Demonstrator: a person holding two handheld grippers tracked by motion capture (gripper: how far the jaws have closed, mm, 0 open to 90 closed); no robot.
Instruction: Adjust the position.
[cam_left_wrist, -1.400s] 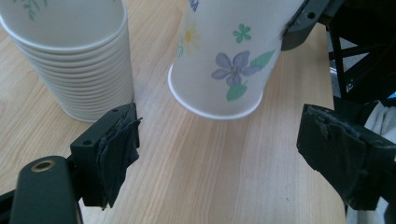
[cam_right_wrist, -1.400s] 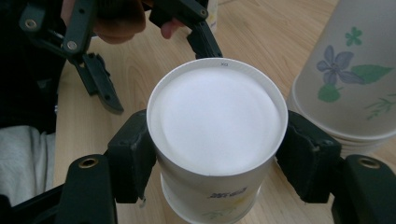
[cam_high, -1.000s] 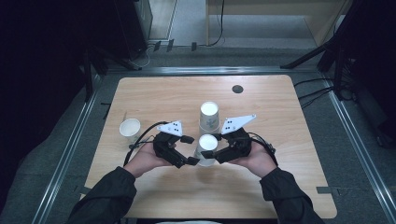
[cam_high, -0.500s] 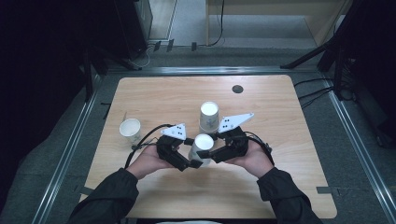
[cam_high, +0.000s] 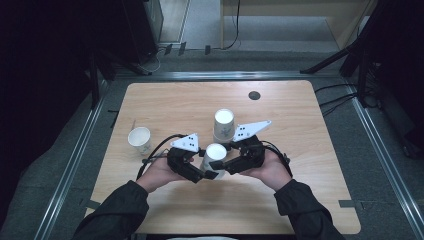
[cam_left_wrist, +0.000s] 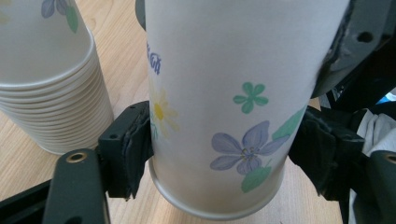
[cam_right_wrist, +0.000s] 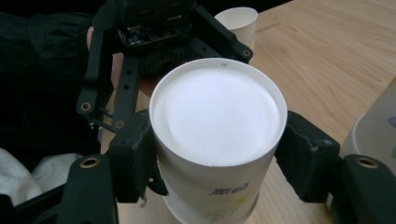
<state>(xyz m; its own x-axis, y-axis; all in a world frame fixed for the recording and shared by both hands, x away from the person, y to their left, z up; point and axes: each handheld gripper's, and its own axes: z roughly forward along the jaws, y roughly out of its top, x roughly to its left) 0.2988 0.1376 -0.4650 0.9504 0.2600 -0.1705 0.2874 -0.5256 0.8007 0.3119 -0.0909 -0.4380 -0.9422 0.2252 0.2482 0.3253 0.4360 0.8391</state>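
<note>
gripping one upturned paper cup (cam_high: 215, 156) in both jaws; cup stack (cam_left_wrist: 46, 93) beside, in left gripper view

Left gripper (cam_high: 209, 174) and right gripper (cam_high: 216, 164): black linkage bodies with brass-ringed screw holes, ridged black pads (cam_left_wrist: 135, 156), each topped by a grey three-cornered plate bearing dark dots. Black cables trail behind. The person wears dark, cuffed sleeves (cam_high: 114, 212).

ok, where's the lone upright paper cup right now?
In the high view the single paper cup stands mouth up on the left part of the wooden table, left of the left gripper and apart from the upside-down cup stack at centre.
</note>
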